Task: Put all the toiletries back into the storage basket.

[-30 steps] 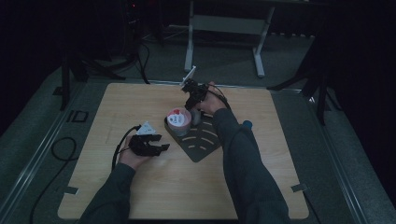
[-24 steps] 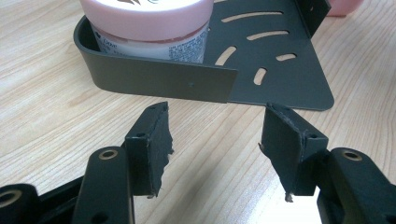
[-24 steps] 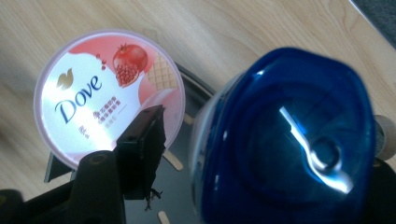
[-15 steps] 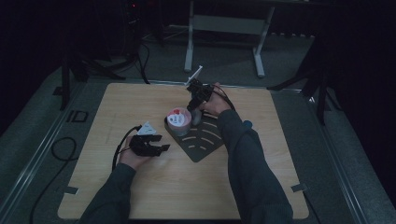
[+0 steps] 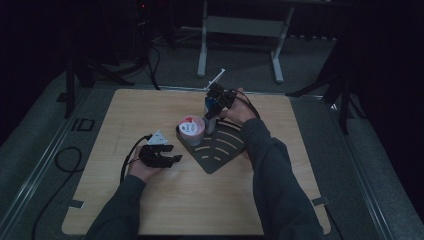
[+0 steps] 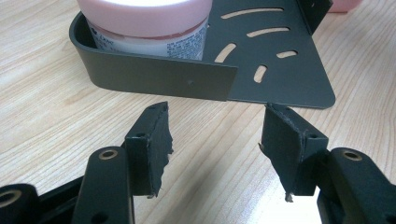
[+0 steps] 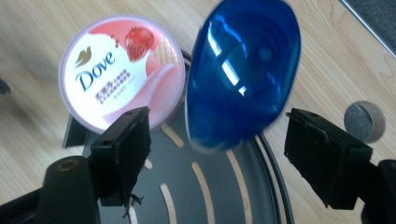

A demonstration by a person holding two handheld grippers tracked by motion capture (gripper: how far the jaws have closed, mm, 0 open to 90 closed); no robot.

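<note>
Wooden tabletop, dim room beyond. Nearest us, the left gripper rests jaws apart and empty, just short of the dark corner rack. Further on, the pink Dove tub already sits in the rack. Beside it stands the blue bottle; the right gripper has just been opening, pads off it. Both look placed; only pulling away remains, I'd judge.

My high view is dim, dark at the far edges; glare streaks the blurred blue bottle.
</note>
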